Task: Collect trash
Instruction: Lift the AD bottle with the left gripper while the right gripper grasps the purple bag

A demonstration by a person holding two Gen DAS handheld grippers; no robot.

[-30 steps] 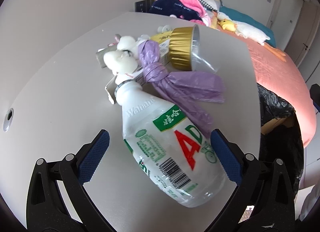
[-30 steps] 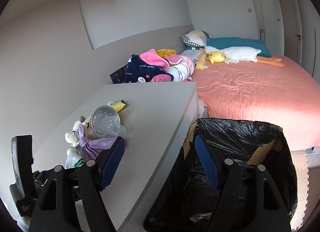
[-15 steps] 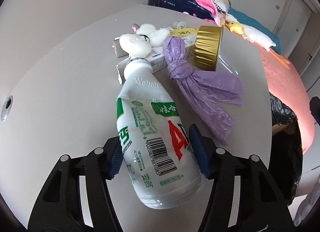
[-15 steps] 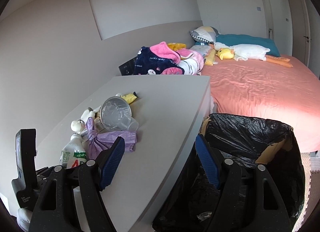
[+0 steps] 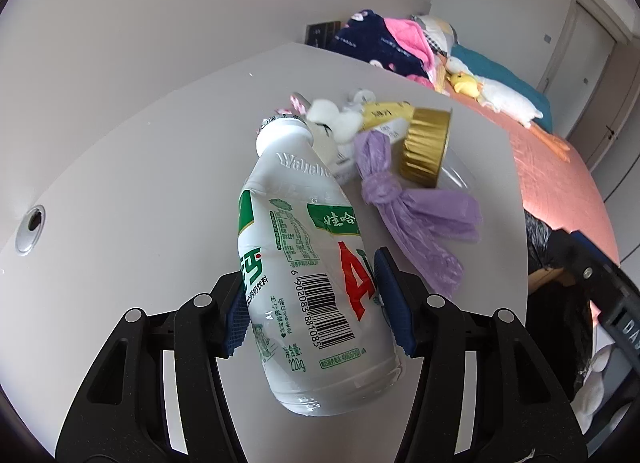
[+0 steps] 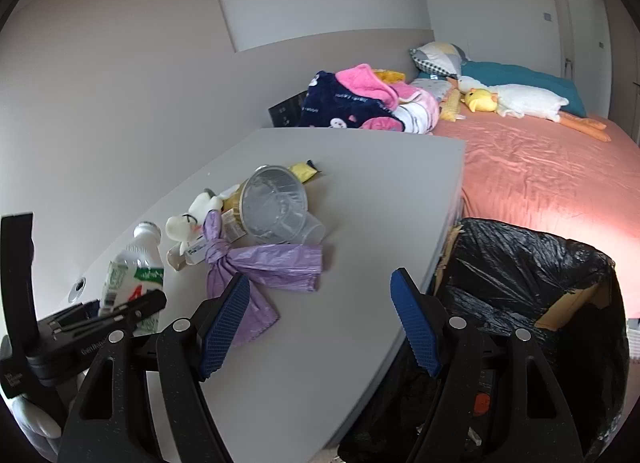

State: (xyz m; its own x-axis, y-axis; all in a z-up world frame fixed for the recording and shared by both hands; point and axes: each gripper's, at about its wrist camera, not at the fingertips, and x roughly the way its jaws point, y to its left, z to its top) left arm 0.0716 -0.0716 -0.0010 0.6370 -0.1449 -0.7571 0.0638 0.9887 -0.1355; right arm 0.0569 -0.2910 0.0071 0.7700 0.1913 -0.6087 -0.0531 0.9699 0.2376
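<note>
Left gripper [image 5: 312, 299]: jaws pinch the white plastic drink bottle [image 5: 308, 259] across its lower body, one blue ribbed pad on each side. The bottle tilts, neck pointing away, base raised off the grey worktop [image 5: 132, 191]. The left wrist view alone gives the label detail: green and red print, barcode, embossed lettering at the shoulder.

Right gripper [image 6: 320, 319]: jaws spread wide, nothing between them, over the worktop's near edge. Only this view shows the bin [image 6: 532, 303], lined with crinkled glossy black plastic, standing just beside the worktop edge, cardboard showing at its rim.

Remaining pile behind the bottle: knotted thin lilac plastic bag [image 5: 416, 203], round gold-foil cup [image 5: 426, 147] lying on its side, small white plush toy [image 6: 192, 219], yellow wrapper [image 6: 302, 171]. Pink-sheeted bed [image 6: 540, 175] beyond.
</note>
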